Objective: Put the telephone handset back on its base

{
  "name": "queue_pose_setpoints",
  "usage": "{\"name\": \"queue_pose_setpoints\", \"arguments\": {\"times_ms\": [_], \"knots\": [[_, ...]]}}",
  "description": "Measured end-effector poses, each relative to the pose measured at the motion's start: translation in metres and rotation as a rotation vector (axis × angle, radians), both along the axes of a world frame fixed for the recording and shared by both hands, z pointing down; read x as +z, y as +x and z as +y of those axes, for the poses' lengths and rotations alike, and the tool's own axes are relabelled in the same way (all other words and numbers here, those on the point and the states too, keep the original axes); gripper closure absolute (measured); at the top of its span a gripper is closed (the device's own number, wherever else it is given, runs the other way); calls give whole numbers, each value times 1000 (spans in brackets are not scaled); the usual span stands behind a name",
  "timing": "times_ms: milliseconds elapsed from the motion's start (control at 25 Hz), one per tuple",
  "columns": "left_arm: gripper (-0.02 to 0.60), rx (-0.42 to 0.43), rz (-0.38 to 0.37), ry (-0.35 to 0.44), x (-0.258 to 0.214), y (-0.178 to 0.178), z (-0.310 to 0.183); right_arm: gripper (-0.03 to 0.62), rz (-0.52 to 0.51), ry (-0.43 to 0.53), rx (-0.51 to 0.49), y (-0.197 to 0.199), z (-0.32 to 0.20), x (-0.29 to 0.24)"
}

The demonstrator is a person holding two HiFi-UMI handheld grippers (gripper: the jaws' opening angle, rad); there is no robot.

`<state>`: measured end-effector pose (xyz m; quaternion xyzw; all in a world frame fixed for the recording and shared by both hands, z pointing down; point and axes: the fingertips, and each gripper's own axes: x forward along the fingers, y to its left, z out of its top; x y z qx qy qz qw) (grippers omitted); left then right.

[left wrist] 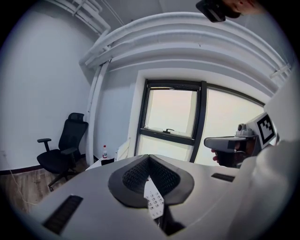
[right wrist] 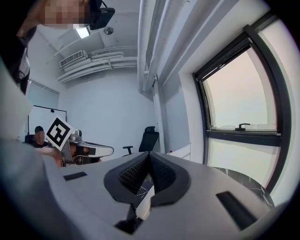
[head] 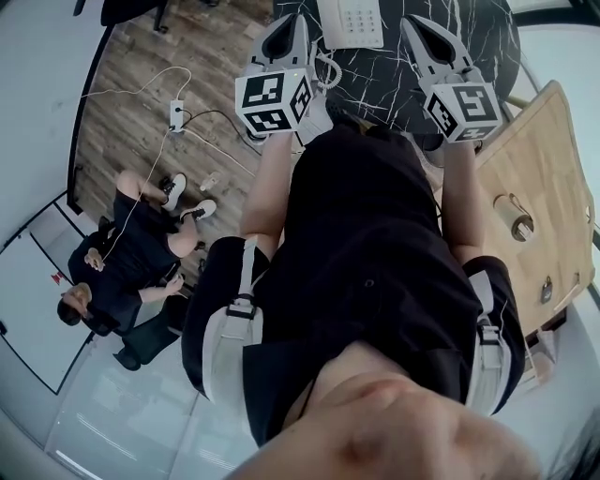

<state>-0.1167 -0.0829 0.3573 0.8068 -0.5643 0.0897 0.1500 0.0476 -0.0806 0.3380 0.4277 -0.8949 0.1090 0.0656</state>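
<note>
The phone [head: 350, 21] sits on the table [head: 375, 80], ahead of and below both grippers and between them; its long side seems to run straight on from the jaws; the picture's edge crops it, so I cannot tell whether the handset rests on it; its cord [head: 328, 67] trails beside the left gripper [left wrist: 149, 157], the nearer one, jaws pinched together on nothing, keypad just beneath; the right gripper [right wrist: 149, 154] is likewise closed and empty.

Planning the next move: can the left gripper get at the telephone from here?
Probably yes: the left gripper hovers right beside the telephone, nothing between them, though its jaws are shut.
</note>
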Motion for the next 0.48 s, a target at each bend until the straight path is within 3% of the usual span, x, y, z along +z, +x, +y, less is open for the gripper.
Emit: {"name": "queue_pose_setpoints", "arguments": {"times_ms": [480], "knots": [[566,11,6,24,-14,-2,10,563,-4,12,17,4,7,-1]]}}
